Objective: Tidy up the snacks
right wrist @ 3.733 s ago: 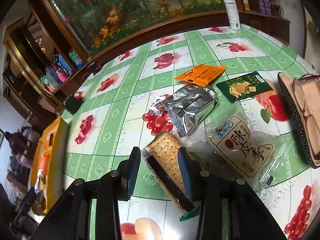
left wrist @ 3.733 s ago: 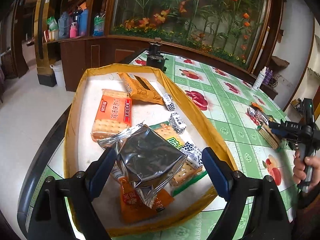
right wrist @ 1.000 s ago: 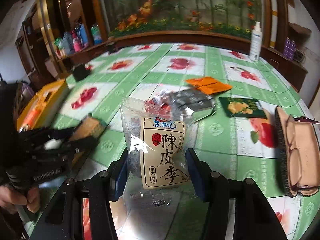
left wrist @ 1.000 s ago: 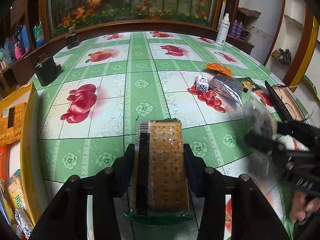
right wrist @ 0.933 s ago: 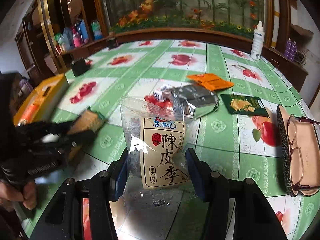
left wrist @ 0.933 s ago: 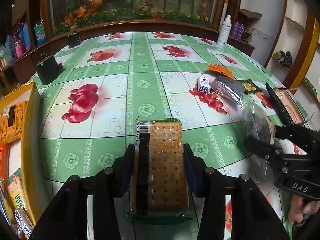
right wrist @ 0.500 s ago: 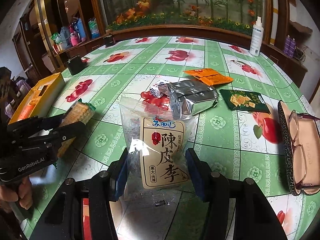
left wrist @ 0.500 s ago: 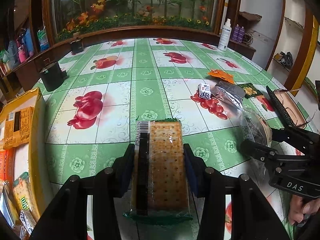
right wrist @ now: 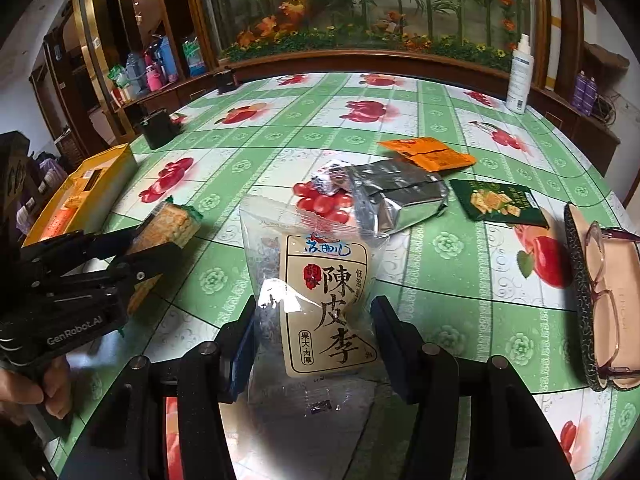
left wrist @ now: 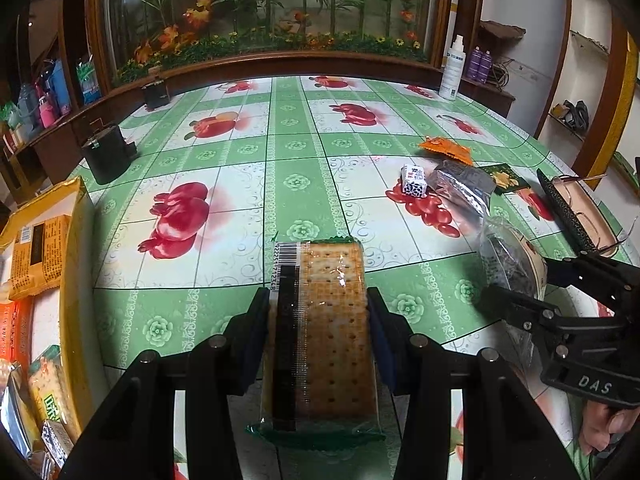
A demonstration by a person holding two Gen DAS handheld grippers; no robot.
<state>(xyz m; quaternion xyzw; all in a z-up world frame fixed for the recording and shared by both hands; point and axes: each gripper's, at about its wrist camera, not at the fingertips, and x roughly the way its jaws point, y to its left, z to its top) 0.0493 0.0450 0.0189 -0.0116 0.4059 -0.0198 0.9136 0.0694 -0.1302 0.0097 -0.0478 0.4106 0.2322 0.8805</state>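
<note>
My left gripper (left wrist: pixel 318 312) is shut on a cracker pack (left wrist: pixel 322 332) and holds it above the table; it also shows at the left of the right wrist view (right wrist: pixel 168 226). My right gripper (right wrist: pixel 314 328) is shut on a clear plum snack bag (right wrist: pixel 320 292), seen at the right of the left wrist view (left wrist: pixel 510 260). A yellow box (left wrist: pixel 78 264) with several snack packs stands at the left. A silver pack (right wrist: pixel 400 196), an orange pack (right wrist: pixel 428 154), a green pack (right wrist: pixel 498 202) and a small patterned pack (right wrist: pixel 328 176) lie on the table.
An open glasses case with glasses (right wrist: pixel 600 292) lies at the right edge. A black box (left wrist: pixel 106 156) and a second one (left wrist: pixel 156 94) stand at the far left of the table. A white spray bottle (right wrist: pixel 518 80) stands at the far right.
Both views have swung a little, showing more of the yellow box at the left. Both grippers keep their packs.
</note>
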